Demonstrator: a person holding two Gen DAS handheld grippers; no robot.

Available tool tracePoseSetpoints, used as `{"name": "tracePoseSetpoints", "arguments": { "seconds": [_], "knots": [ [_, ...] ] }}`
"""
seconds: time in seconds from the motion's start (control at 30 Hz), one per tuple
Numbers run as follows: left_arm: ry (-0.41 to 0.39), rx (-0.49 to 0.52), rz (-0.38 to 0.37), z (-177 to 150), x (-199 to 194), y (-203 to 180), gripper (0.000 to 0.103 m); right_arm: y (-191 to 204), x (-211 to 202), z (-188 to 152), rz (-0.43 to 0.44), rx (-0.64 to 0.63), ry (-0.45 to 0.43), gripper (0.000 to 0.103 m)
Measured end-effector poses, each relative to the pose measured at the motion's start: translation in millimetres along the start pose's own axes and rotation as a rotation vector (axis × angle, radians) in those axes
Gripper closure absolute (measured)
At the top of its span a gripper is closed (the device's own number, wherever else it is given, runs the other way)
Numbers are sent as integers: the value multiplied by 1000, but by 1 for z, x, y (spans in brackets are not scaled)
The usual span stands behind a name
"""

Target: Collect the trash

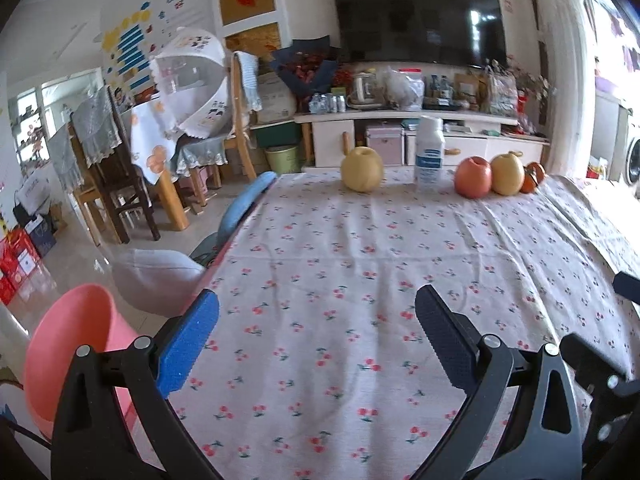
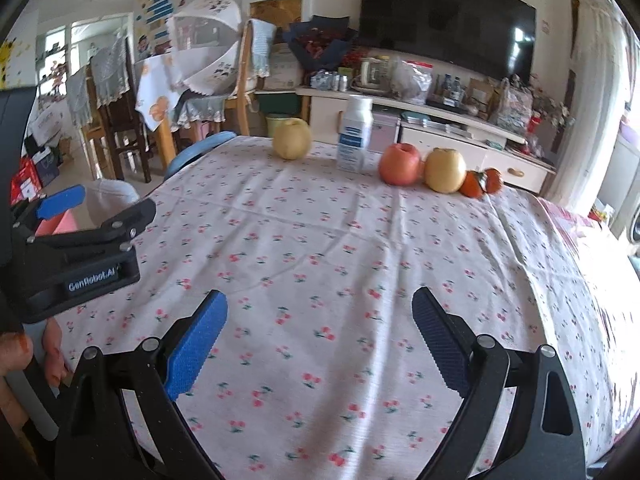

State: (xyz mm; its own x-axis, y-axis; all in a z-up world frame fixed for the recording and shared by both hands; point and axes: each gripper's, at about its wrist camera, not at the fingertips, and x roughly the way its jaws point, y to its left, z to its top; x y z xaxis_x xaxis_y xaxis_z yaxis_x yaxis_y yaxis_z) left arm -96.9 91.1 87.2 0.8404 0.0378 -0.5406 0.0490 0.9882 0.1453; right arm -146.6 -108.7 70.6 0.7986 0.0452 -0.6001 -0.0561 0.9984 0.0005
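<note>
1. While both tools hover spread and empty over the worktop (image 1: 360, 280), left tool (image 1: 316, 336) and right tool (image 2: 320, 336), the reach has not begun.
2. Likely trash, the white bottle (image 2: 355, 136), stands far ahead among fruit.
3. Next: advance, straddle it, squeeze; the pink bin (image 1: 76, 344) waits beside the left tool.

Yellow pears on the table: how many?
2. One pear sits at the far edge, left of the white bottle; the other pear sits right of the red apple. None seem hidden.
</note>
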Motion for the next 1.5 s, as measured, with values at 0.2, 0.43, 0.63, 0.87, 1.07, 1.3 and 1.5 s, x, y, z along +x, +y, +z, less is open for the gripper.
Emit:
{"name": "tracePoseSetpoints", "arguments": {
  "seconds": [0.2, 0.43, 0.63, 0.87, 1.07, 1.3, 1.5],
  "knots": [
    [-10, 10, -33, -1, -4, -22, 4, -27, -3, -6, -35, 30, -15, 10],
    [-5, 15, -59, 1, -4, -47, 4, -47, -10, -10, -74, 23, -48, 10],
    [-26, -8, -104, 2, -7, -59, 4, -64, -13, -11, -85, 47, -64, 10],
    [-25, -22, -112, 11, -10, -68, 4, -80, -23, -8, -112, 68, -109, 9],
    [-72, -1, -134, 27, -30, -83, 4, -89, -34, -6, -132, 71, -165, 9],
    [-99, 26, -179, 41, -47, -104, 4, -104, -51, -3, -149, 109, -236, 8],
    [-146, 43, -181, 44, -56, -117, 4, -114, -55, -1, -158, 130, -257, 7]
  ]
}}
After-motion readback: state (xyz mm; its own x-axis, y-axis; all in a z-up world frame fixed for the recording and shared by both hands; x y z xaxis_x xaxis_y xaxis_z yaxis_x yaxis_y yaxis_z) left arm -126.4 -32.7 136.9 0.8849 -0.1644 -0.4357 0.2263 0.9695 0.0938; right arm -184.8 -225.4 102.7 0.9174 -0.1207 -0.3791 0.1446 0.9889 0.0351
